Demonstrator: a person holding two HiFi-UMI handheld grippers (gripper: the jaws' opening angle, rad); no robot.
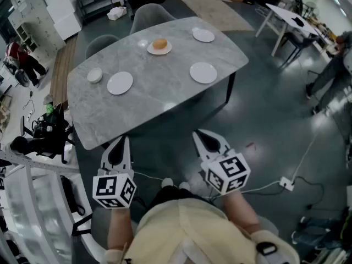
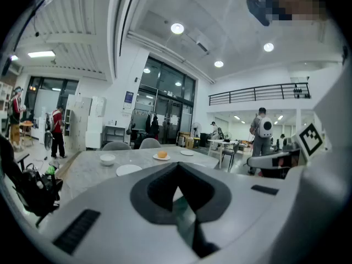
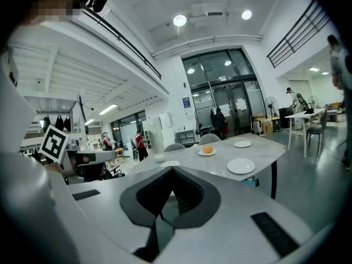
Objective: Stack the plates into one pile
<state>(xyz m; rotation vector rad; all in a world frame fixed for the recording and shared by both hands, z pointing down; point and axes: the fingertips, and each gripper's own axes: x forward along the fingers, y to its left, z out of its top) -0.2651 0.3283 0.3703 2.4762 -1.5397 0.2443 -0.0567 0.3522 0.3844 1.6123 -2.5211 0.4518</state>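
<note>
Three empty white plates lie spread on the grey marble table (image 1: 165, 100): one at the left (image 1: 120, 83), one at the right (image 1: 203, 72) and one at the far right corner (image 1: 203, 35). A fourth plate (image 1: 159, 48) carries an orange bun. A small white bowl (image 1: 94, 75) sits near the left end. Both grippers hang short of the table's near edge, over the floor. My left gripper (image 1: 122, 142) is shut and holds nothing, and so is my right gripper (image 1: 200, 135). The left gripper view shows the left plate (image 2: 128, 169); the right gripper view shows the right plate (image 3: 241, 165).
Two grey chairs (image 1: 151, 12) stand at the table's far side. A white table (image 1: 289, 15) is at the back right, with a person (image 1: 330, 70) near the right edge. Bags and gear (image 1: 44, 131) lie on the floor left. A cable (image 1: 286, 183) runs across the floor right.
</note>
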